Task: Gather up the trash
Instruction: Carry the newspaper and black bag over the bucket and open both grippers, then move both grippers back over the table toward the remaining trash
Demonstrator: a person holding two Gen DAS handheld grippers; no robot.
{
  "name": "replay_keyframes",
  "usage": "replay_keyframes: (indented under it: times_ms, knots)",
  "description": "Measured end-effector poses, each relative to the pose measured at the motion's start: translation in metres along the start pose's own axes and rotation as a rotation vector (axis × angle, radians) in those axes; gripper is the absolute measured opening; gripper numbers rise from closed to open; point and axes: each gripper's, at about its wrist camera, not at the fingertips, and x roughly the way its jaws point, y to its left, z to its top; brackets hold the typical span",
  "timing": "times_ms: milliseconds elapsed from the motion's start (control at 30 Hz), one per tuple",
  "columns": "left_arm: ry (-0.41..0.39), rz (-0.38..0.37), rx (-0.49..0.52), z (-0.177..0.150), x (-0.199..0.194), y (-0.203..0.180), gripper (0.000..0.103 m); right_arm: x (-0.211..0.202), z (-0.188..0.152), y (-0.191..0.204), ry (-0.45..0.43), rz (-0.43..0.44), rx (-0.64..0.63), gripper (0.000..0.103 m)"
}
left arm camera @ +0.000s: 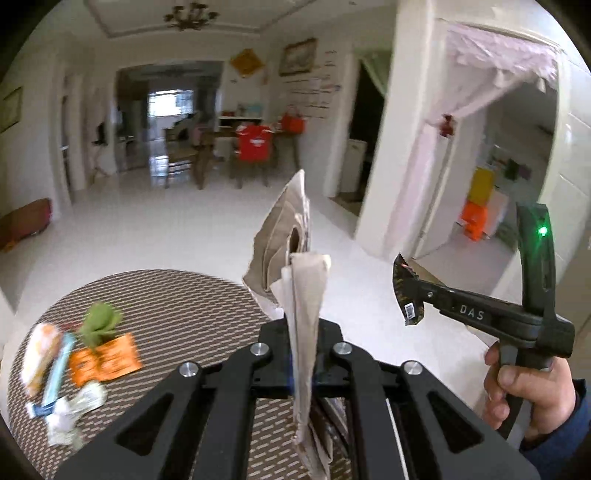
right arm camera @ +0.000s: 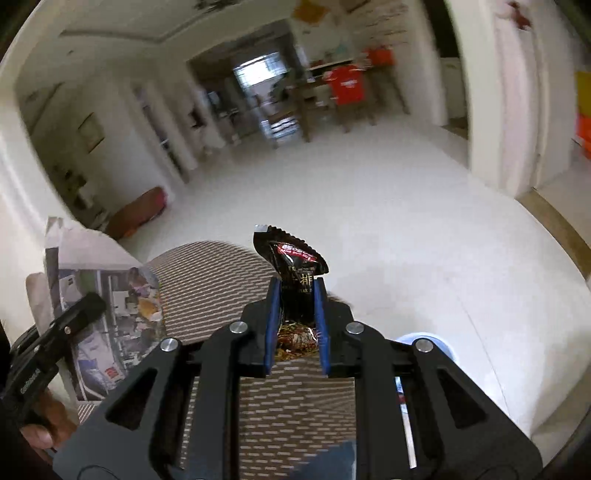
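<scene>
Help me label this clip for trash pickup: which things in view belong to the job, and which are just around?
Job:
folded newspaper, in the left gripper
dark snack wrapper, in the right gripper
wrappers on the round mat: orange packet, crumpled white paper

Around:
chandelier
red shirt on chair

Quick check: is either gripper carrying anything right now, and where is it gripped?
Both. The left gripper pinches a folded newspaper partway up its length. The right gripper clamps a dark snack wrapper by its lower half.
</scene>
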Motion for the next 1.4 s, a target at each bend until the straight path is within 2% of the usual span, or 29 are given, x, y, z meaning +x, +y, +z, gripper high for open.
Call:
replay_keyframes:
  times_ms: [200,300,533,700,767,800,833,867,900,967,1000,1100,1400]
  knots:
    - [0.086,-0.097,0.052,0.008,0.060,-0.053,0.005,-0.002,-0.005,-0.075,0.014,-0.092,0.116,0.018]
    - [0.160,-0.135,0.066,0.009,0.100,-0.075,0.005,0.007,-0.009,-0.104,0.038,-0.115,0.159,0.018]
    - [0.331,-0.153,0.087,-0.002,0.187,-0.107,0.005,0.047,-0.016,-0.158,0.130,-0.140,0.231,0.018]
    - [0.447,-0.162,0.096,-0.017,0.240,-0.118,0.006,0.079,-0.023,-0.180,0.194,-0.154,0.284,0.021]
    - [0.499,-0.176,0.103,-0.023,0.257,-0.123,0.014,0.090,-0.027,-0.192,0.217,-0.150,0.320,0.022]
    - [0.517,-0.181,0.104,-0.026,0.263,-0.123,0.033,0.093,-0.029,-0.196,0.227,-0.146,0.336,0.024]
    - [0.521,-0.175,0.100,-0.027,0.269,-0.123,0.047,0.098,-0.030,-0.201,0.234,-0.144,0.353,0.036]
    - [0.513,-0.162,0.094,-0.027,0.272,-0.121,0.073,0.100,-0.032,-0.207,0.238,-0.147,0.374,0.049]
    - [0.502,-0.156,0.085,-0.026,0.274,-0.119,0.080,0.101,-0.033,-0.209,0.236,-0.147,0.383,0.067]
    - [0.497,-0.154,0.069,-0.024,0.275,-0.114,0.080,0.101,-0.034,-0.213,0.234,-0.160,0.396,0.076]
    - [0.495,-0.145,0.068,-0.027,0.273,-0.112,0.082,0.099,-0.033,-0.215,0.231,-0.175,0.402,0.085]
    - [0.463,-0.115,0.046,-0.022,0.262,-0.102,0.085,0.091,-0.033,-0.210,0.205,-0.197,0.406,0.097]
    - [0.346,-0.100,0.019,-0.002,0.209,-0.087,0.088,0.062,-0.027,-0.178,0.152,-0.216,0.348,0.097]
